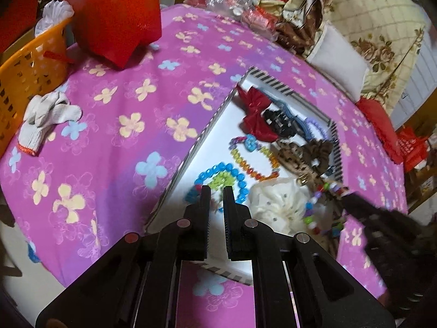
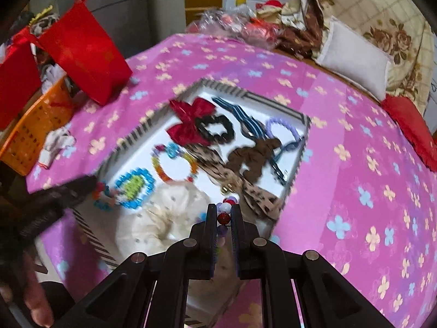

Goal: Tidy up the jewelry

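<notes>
No legible writing is seen. Right black two-finger gripper (image 2: pixel 224 210) is clamped on a multicoloured bead string (image 2: pixel 224 216) at the white striped-rim tray's (image 2: pixel 131 136) near edge — left black gripper (image 1: pixel 216 191) is held slightly apart, w/ nothing gripped.

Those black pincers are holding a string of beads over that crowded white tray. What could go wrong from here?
The right gripper pinches the mixed bead strand by only a bead or two, so it might slip out. The strand trails across the white fluffy piece and near the leopard-print bow, so pulling may snag or drag them. The left gripper sits over the blue bead bracelet and could nudge it.
</notes>
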`<state>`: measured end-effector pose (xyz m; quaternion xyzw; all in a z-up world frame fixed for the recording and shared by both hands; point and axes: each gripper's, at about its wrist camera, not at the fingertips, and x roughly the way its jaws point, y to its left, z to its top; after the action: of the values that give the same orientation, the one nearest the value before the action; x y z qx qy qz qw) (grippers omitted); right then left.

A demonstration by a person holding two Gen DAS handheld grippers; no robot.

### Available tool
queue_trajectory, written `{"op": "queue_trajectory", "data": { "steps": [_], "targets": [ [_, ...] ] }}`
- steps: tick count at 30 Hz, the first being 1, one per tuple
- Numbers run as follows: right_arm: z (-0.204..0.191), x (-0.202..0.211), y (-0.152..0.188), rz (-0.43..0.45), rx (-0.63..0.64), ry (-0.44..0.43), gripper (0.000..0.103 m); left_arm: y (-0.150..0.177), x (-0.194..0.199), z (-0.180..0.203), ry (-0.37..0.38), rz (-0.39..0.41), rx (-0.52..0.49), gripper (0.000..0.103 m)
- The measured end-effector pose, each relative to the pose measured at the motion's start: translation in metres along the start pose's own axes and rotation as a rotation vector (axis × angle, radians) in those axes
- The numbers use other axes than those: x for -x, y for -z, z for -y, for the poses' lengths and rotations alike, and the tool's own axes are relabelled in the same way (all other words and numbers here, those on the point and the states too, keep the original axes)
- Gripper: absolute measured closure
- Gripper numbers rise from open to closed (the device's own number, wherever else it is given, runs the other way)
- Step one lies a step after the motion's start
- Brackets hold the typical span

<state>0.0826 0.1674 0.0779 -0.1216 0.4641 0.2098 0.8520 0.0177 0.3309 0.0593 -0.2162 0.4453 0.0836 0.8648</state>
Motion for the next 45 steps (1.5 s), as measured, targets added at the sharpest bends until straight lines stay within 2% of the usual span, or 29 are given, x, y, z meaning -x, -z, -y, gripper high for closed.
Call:
{"op": "queue_trajectory", "data": {
  "steps": [6, 9, 10, 13, 14, 24, 28, 31, 33, 39, 40, 43, 45],
  "targets": [
    [0.019, -0.005, 0.008, -0.036, -0.052, -0.010, 0.094, -0.004, 0.010, 0.000, 0.017, 0.059, 0.022, 0.096],
    [0.021, -0.002, 0.012, -0.037, -0.051, -0.003, 0.093, -0.005, 0.012, -0.002, 0.019, 0.083, 0.040, 0.090],
    [0.021, -0.001, 0.014, -0.034, -0.048, 0.003, 0.088, -0.005, 0.014, -0.002, 0.022, 0.092, 0.043, 0.085],
    [0.023, 0.009, 0.021, -0.009, -0.046, 0.012, 0.060, -0.006, 0.017, 0.001, 0.025, 0.121, 0.039, 0.072],
    [0.023, 0.013, 0.023, 0.004, -0.046, 0.020, 0.058, -0.005, 0.018, 0.002, 0.026, 0.126, 0.036, 0.068],
    [0.037, 0.035, 0.058, 0.010, -0.054, 0.081, 0.057, -0.001, 0.014, 0.017, 0.000, 0.124, -0.010, 0.064],
    [0.058, 0.048, 0.079, 0.008, -0.089, 0.131, 0.056, 0.004, 0.014, 0.031, 0.000, 0.134, -0.051, 0.063],
    [0.078, 0.057, 0.096, -0.006, -0.145, 0.144, 0.050, 0.009, 0.012, 0.043, -0.002, 0.140, -0.073, 0.063],
    [0.093, 0.063, 0.110, -0.015, -0.184, 0.150, 0.050, 0.014, 0.012, 0.052, 0.005, 0.139, -0.080, 0.063],
    [0.123, 0.082, 0.143, -0.011, -0.258, 0.158, 0.050, 0.044, 0.044, 0.085, 0.022, 0.198, -0.129, 0.063],
    [0.125, 0.084, 0.146, -0.006, -0.265, 0.156, 0.050, 0.050, 0.053, 0.089, 0.015, 0.214, -0.146, 0.061],
    [0.127, 0.093, 0.155, 0.016, -0.277, 0.140, 0.050, 0.070, 0.079, 0.098, -0.023, 0.271, -0.182, 0.040],
    [0.125, 0.097, 0.158, 0.027, -0.277, 0.130, 0.050, 0.080, 0.095, 0.103, -0.049, 0.302, -0.201, 0.038]
  ]
}}
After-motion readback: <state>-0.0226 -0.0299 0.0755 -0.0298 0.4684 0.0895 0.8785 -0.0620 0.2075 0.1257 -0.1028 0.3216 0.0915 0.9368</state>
